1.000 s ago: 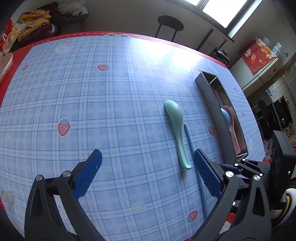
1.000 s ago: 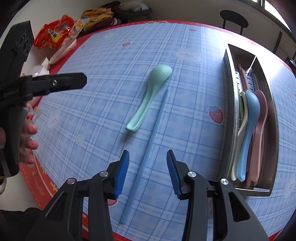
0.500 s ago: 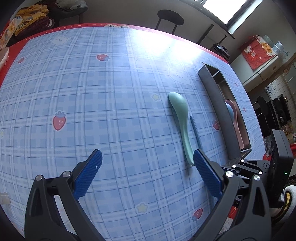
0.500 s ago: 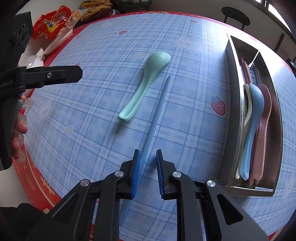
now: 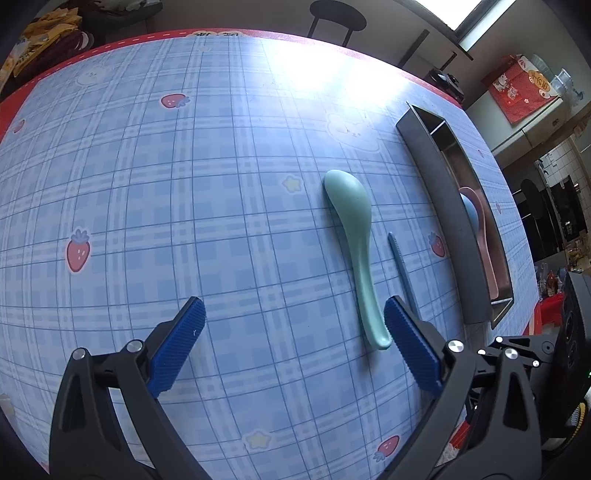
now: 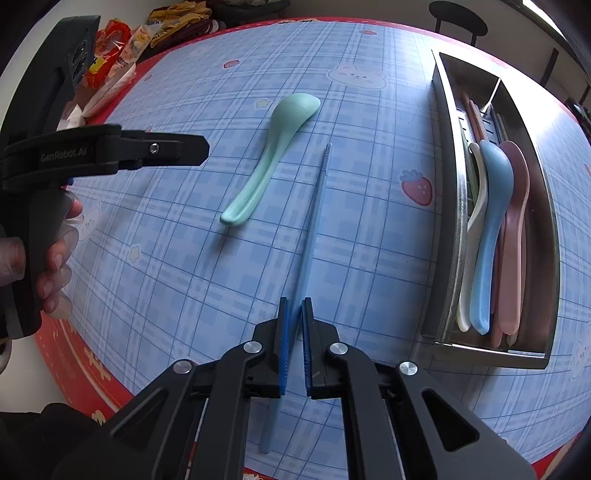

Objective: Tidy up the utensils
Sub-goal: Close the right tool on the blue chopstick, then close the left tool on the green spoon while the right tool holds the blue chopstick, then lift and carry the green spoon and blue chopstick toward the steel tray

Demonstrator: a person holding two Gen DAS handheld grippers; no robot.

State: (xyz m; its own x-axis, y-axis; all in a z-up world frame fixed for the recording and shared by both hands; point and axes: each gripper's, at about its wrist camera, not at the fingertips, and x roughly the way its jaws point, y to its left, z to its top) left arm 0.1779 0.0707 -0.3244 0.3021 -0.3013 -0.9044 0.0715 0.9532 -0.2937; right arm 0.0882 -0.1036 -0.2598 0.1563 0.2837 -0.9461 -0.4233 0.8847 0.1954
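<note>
A mint-green spoon (image 6: 269, 158) lies on the blue checked tablecloth, bowl toward the far side; it also shows in the left wrist view (image 5: 354, 240). Beside it on the right lies a thin blue chopstick (image 6: 314, 210), seen in the left wrist view (image 5: 400, 266) too. My right gripper (image 6: 294, 325) is shut on the near part of the chopstick, low at the table. My left gripper (image 5: 293, 332) is open and empty, hovering just left of the spoon's handle end. A steel utensil tray (image 6: 447, 206) at the right holds blue, pink and white spoons (image 6: 491, 229).
Snack bags and clothes (image 6: 114, 40) lie at the far left table edge. A black stool (image 5: 338, 16) stands beyond the far edge. The tray's far compartment (image 5: 448, 142) has a divider. The red table border (image 6: 85, 354) runs close below my right gripper.
My right gripper has closed from wide open onto the chopstick. My left gripper has shifted slightly toward the spoon and stayed open.
</note>
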